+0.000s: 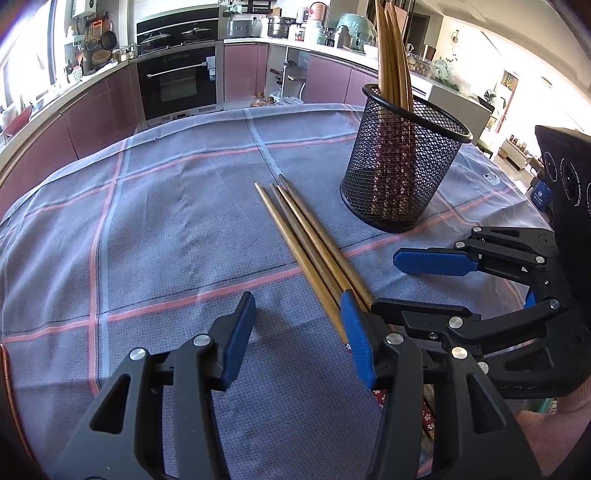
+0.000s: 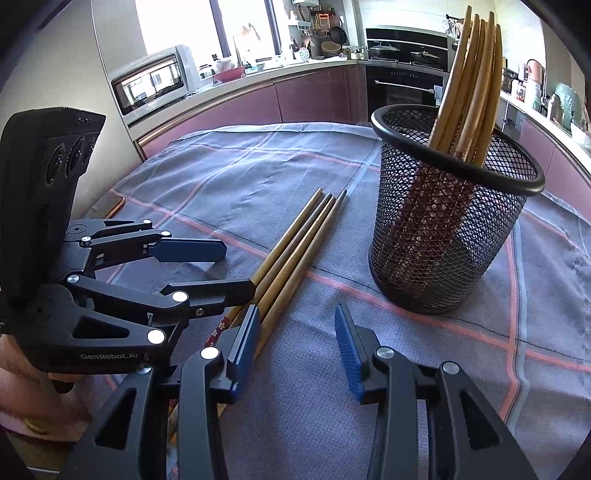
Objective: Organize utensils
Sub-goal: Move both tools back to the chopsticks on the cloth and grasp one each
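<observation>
Left gripper (image 1: 299,332) sits low over the cloth, jaws spread wide, nothing between them; its right blue pad (image 1: 356,339) lies against the near ends of the loose chopsticks (image 1: 306,236) without pinching them. Right gripper (image 2: 295,350) is likewise wide open and holding nothing, its left pad (image 2: 245,347) just beside the same bundle. Each gripper shows in the other's view, close together, flanking the sticks: the right one (image 1: 410,280) from the left camera, the left one (image 2: 236,266) from the right camera. Four brown chopsticks lie flat, side by side and touching, tips pointing away from the grippers; patterned red handle ends barely show under the gripper bodies. Beyond them, near the tips, stands a black wire-mesh cup (image 1: 402,158), upright, holding a cluster of matching chopsticks (image 1: 391,55) leaning against its far rim, tips up, red patterned handles down inside. The table wears a grey-blue checked tablecloth (image 1: 166,221) with pink and pale blue lines. Further back: mauve kitchen cabinets (image 1: 243,70), a built-in black oven (image 1: 179,83), pots and jars along the counter. Right view adds a countertop oven (image 2: 153,83) beneath a bright window (image 2: 177,22).
</observation>
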Action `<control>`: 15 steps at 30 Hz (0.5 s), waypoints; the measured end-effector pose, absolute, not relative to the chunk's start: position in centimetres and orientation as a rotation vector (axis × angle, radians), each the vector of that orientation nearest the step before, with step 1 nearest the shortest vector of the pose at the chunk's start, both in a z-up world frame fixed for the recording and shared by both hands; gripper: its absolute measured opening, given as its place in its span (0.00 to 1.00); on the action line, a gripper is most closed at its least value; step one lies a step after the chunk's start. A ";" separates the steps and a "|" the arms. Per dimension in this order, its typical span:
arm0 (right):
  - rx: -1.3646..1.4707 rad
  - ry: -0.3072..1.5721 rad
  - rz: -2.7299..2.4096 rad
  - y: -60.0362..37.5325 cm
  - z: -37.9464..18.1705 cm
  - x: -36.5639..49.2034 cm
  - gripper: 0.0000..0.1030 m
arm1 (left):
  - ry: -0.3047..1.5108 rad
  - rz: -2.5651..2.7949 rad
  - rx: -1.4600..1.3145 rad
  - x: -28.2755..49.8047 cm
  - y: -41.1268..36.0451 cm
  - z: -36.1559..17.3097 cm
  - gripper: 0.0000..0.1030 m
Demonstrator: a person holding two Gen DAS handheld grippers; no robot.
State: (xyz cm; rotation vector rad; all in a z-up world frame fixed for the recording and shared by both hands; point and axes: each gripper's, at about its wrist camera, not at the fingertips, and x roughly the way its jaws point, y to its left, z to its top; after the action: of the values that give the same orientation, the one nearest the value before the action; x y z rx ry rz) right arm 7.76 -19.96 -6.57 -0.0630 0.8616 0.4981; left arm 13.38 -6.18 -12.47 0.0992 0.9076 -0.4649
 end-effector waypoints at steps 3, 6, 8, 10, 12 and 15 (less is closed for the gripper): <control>-0.063 0.866 0.500 -19.7 -6.6 7.9 0.38 | 0.914 -0.461 0.095 13.6 -6.1 -12.5 0.46; -0.086 0.861 0.488 -19.2 -6.7 8.0 0.38 | 0.912 -0.460 0.105 13.7 -6.2 -12.5 0.43; -0.090 0.861 0.481 -19.2 -6.7 8.1 0.38 | 0.917 -0.450 0.112 13.8 -6.2 -12.6 0.37; -0.084 0.865 0.484 -19.5 -6.8 8.1 0.38 | 0.914 -0.441 0.128 13.7 -6.2 -12.7 0.33; -0.083 0.867 0.485 -19.7 -6.8 8.0 0.38 | 0.917 -0.443 0.125 13.7 -6.1 -12.7 0.32; -0.086 0.869 0.485 -19.9 -6.8 8.0 0.38 | 0.925 -0.445 0.108 14.0 -5.9 -12.6 0.32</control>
State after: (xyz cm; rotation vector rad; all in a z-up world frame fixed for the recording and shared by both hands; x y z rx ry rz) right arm 8.02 -19.94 -6.76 -0.0858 0.8692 0.4847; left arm 13.96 -5.90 -12.64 0.1081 0.9248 -0.4447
